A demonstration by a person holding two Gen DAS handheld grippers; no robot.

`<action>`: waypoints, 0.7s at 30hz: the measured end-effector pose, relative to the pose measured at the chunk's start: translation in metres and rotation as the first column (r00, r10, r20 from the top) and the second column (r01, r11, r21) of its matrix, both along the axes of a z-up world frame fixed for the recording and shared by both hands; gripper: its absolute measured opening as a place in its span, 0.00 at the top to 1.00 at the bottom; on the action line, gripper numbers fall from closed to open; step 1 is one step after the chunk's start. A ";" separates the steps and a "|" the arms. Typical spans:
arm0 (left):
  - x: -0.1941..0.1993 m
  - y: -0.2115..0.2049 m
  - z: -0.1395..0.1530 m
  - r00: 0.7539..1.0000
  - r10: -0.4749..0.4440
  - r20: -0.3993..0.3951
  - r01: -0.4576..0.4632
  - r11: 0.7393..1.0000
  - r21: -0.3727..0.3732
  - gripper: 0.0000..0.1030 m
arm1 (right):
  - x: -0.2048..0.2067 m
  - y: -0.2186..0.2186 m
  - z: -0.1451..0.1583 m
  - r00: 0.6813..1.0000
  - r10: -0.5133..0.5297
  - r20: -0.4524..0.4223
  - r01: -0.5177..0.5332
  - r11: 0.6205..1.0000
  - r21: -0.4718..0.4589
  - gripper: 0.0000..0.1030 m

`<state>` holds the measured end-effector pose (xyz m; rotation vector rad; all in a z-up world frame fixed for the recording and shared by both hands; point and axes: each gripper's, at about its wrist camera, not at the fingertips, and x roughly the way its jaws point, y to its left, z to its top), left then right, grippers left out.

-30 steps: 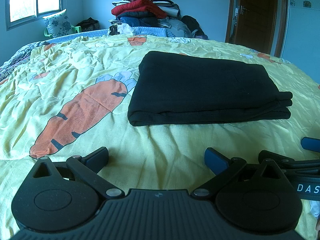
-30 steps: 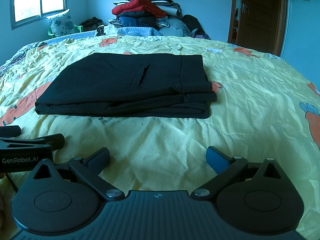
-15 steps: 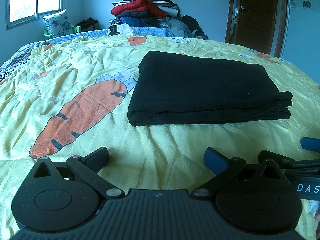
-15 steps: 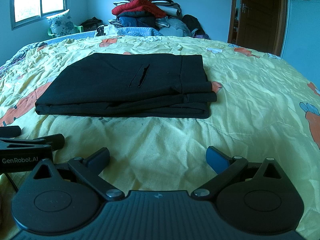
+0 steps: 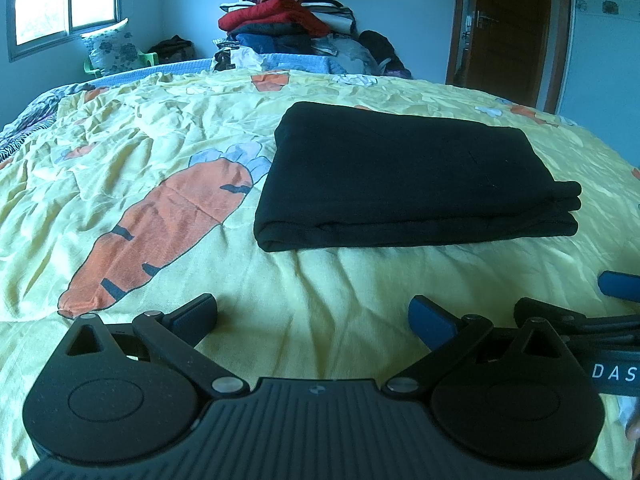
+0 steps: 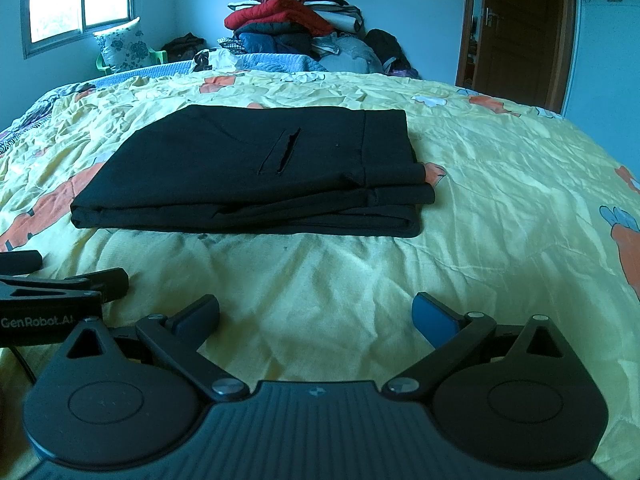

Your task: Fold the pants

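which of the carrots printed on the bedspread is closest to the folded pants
The big orange carrot just left of the black pants, its pale leafy top almost touching their left edge. The other carrots are smaller and lie farther off.

a bed (image 5: 168,152) with a yellow carrot-print cover carries folded black pants (image 5: 408,176) lying flat.

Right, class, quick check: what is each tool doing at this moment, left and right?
Left tool: open, holding nothing, short of the folded pants.
Right tool: open, holding nothing.
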<state>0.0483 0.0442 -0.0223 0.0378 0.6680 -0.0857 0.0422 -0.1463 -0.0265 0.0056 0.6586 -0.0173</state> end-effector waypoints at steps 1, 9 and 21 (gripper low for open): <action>0.000 0.000 0.000 1.000 -0.001 0.000 0.001 1.000 0.000 0.00 | 0.000 0.000 0.000 1.000 0.000 0.000 0.000 1.000 0.000 0.00; 0.000 0.000 0.000 1.000 -0.001 0.000 0.001 1.000 -0.001 0.00 | 0.000 0.000 0.000 1.000 -0.001 0.000 0.001 1.000 0.001 0.00; 0.000 0.000 0.000 1.000 -0.002 0.000 0.002 1.000 -0.001 0.00 | 0.001 -0.007 -0.001 0.996 -0.092 0.002 0.092 0.996 -0.001 0.00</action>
